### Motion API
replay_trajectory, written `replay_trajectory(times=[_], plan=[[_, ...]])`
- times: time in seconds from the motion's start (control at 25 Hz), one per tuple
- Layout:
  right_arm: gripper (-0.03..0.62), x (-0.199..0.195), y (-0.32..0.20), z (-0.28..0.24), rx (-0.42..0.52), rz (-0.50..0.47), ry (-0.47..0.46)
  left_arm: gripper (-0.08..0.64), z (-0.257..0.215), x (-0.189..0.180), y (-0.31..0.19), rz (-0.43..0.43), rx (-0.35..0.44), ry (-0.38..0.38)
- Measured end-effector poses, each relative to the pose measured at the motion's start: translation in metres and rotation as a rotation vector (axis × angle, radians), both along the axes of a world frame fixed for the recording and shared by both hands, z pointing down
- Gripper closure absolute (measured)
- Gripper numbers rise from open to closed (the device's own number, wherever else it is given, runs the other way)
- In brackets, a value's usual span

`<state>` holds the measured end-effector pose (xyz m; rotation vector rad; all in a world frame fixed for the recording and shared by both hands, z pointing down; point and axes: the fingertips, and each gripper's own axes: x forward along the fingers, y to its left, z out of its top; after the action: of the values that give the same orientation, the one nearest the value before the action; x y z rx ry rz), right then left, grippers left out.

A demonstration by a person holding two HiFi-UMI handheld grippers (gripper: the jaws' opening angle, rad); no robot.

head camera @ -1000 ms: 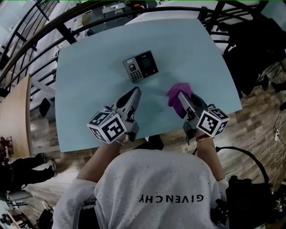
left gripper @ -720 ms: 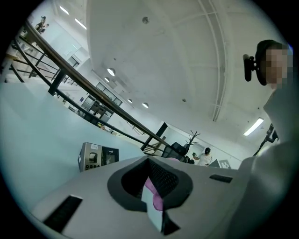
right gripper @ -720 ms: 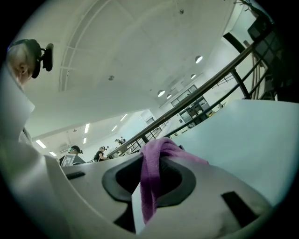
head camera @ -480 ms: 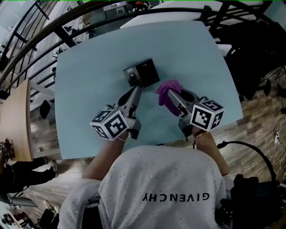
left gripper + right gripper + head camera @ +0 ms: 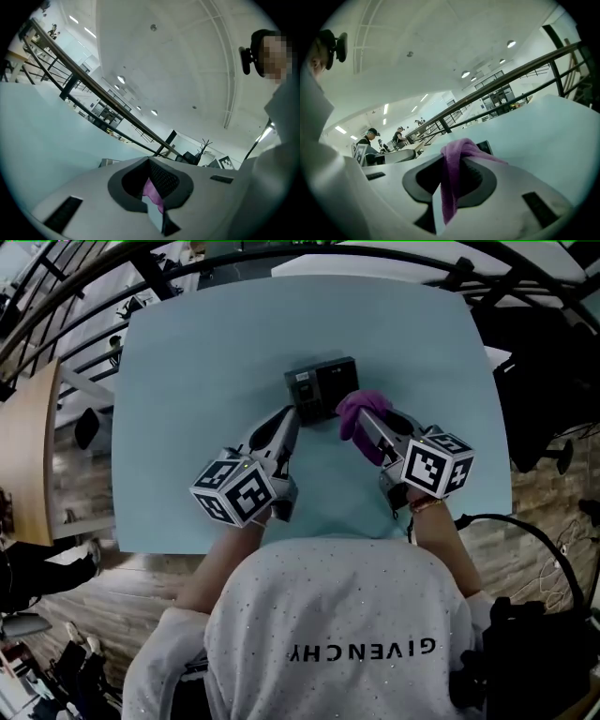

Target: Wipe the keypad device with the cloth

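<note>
Your right gripper (image 5: 375, 437) is clenched on a purple cloth (image 5: 357, 410), which bunches over the jaw tips and hangs in a fold down between them. The cloth is soft, light and limp. It will drag and fold rather than slide, so a grip on a thick bunch, as you have now, should keep a pad of it out front for wiping.

Just ahead of that bunch, touching or close to touching it, is the keypad device (image 5: 322, 385), a small dark flat box lying face up on the pale blue table (image 5: 187, 371). It looks rigid, light and smooth-cased, so it is likely to skate under a sideways rub. Steady it by its edges and go gently on the face.

Your left gripper (image 5: 284, 427), to the left of the right one, has its jaws closed and empty. Its tips sit at the device's near left corner, though I cannot tell from the head view whether they press on it.

Nothing lies between either gripper and the device. Beyond the table's far edge runs a dark railing (image 5: 511, 77), and a wooden tabletop (image 5: 23, 446) stands further off to the left, both well apart from the work
</note>
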<state>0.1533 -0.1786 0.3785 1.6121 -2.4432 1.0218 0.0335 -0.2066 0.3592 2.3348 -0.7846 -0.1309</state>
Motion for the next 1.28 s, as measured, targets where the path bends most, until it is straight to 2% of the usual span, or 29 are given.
replay_trajectory(times=[0.2, 0.4, 0.52, 0.68, 0.8, 0.88, 1.04, 1.28], plan=[[0.523, -0.026, -0.022, 0.004, 0.005, -0.081, 0.067, 0.560, 0.013, -0.022, -0.013, -0.058, -0.020, -0.027], [0.523, -0.046, -0.043, 0.015, -0.004, -0.170, 0.108, 0.560, 0.019, -0.032, -0.011, -0.088, -0.030, -0.019], [0.523, -0.063, -0.059, 0.018, 0.008, -0.188, 0.124, 0.560, 0.035, -0.046, -0.013, -0.102, -0.066, -0.056], [0.523, -0.082, -0.063, 0.030, -0.002, -0.233, 0.157, 0.560, 0.054, -0.062, -0.014, -0.172, -0.104, -0.103], [0.523, -0.092, -0.069, 0.037, -0.004, -0.257, 0.185, 0.560, 0.060, -0.062, -0.010, -0.180, -0.129, -0.082], [0.523, -0.092, -0.073, 0.043, 0.011, -0.273, 0.237, 0.560, 0.060, -0.057, -0.006, -0.163, -0.129, -0.065], [0.523, -0.077, -0.077, 0.057, 0.014, -0.259, 0.331, 0.560, 0.059, -0.051, 0.001, -0.147, -0.116, -0.074], [0.523, -0.043, -0.087, 0.064, -0.031, -0.162, 0.289, 0.560, 0.058, -0.053, -0.002, -0.158, -0.123, -0.073]])
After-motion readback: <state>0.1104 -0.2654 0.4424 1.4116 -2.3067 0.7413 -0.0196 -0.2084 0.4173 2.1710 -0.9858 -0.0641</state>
